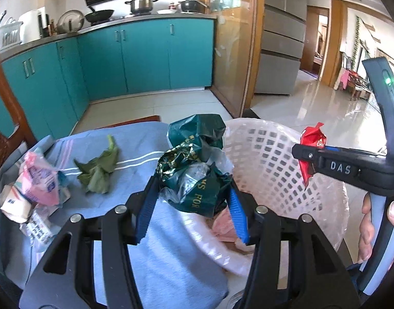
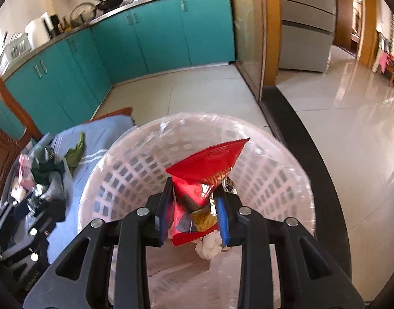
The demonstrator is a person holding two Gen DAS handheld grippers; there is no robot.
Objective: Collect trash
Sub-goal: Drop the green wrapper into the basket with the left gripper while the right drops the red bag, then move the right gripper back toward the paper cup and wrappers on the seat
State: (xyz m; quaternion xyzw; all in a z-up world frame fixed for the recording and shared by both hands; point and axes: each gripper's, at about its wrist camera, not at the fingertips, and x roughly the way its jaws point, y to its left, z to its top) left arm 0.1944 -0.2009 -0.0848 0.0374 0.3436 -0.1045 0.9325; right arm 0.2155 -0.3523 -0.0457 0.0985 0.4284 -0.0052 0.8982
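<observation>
Both pairs of jaws are clamped on trash. On the left gripper [image 1: 190,193] they pinch a crumpled dark green bag [image 1: 194,170] with gold lettering; it bunches up between the blue pads, mixed with clear film, and rises in a ragged peak above them. This bundle hangs right at the near rim of the basket [image 1: 269,154], partly over it and partly over the blue cloth [image 1: 145,139].

On the right gripper [image 2: 194,206] the jaws stand narrow around a red wrapper [image 2: 207,159]. It is glossy, with zigzag-cut ends, gold print and a strip of silver foil showing at one side; its upper end fans out wide above the pads and its lower end sticks out beneath them. It hangs over the open mouth of the basket, which is pale plastic with a lattice wall and a clear liner. A white crumpled wad [image 2: 208,246] lies at the bottom.

Other scraps lie on the striped blue cloth that covers the bench: a limp green leaf [image 1: 99,167] near the middle, and a pink and white packet [image 1: 37,182] close to the left edge, well apart from the basket. A hand [image 1: 377,221] grips the right tool's handle.
</observation>
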